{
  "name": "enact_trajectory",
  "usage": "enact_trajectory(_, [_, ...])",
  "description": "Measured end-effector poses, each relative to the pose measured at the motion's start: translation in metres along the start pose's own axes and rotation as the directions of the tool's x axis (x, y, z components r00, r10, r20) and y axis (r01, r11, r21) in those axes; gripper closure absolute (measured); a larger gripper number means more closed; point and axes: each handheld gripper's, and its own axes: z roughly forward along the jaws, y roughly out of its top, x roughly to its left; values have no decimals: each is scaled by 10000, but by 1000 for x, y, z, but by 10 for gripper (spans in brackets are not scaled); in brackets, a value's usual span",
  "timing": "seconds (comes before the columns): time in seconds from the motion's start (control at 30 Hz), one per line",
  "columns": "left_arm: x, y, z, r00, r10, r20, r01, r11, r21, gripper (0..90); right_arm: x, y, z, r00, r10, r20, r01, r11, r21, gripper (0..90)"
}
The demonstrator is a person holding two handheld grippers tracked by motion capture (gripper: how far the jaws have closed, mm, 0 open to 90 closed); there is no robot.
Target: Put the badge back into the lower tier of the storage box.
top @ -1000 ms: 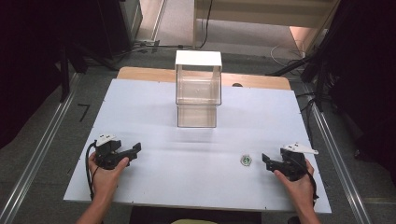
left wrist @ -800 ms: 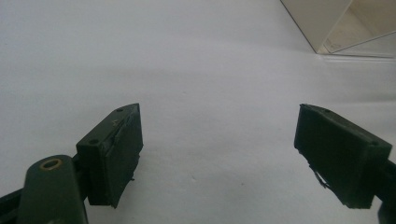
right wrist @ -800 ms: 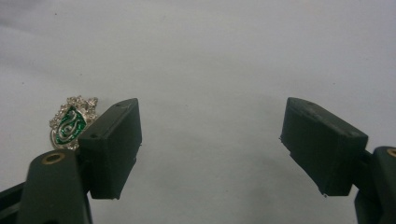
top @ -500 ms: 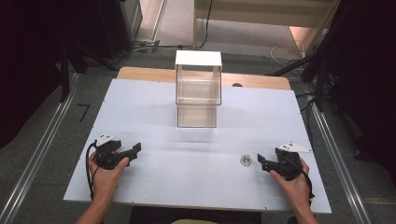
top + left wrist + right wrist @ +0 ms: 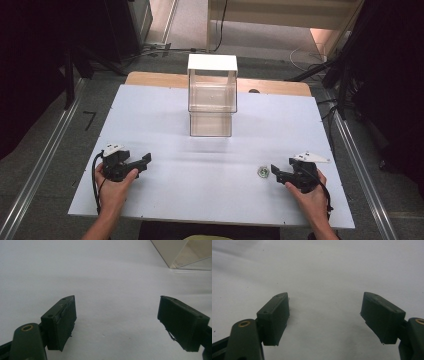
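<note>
A small round green and silver object [image 5: 262, 171] lies on the white table [image 5: 165, 125] at the front right. My right gripper [image 5: 276, 174] rests on the table just right of it, jaws pointing at it, held by a hand. In the right gripper view that gripper [image 5: 325, 297] is open with bare table between its jaws. My left gripper [image 5: 142, 165] sits at the front left in the other hand. It [image 5: 117, 301] is open and empty too, facing a clear box.
A clear box [image 5: 212, 95] with a white top stands on a lower clear block at the table's back centre; its corner [image 5: 181, 253] shows in the left gripper view. A wooden strip [image 5: 150, 79] edges the far side. Metal rails run along both sides on the floor.
My right gripper has slid a little to the left, closer to the small round object. The left gripper has stayed where it was.
</note>
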Motion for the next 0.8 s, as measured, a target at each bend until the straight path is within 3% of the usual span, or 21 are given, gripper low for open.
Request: enact_trajectory(0.8, [0,0,0,10000,-27,20,27,10000,11,159,17,4,11,9979,-206,-618,221,9995,232,246])
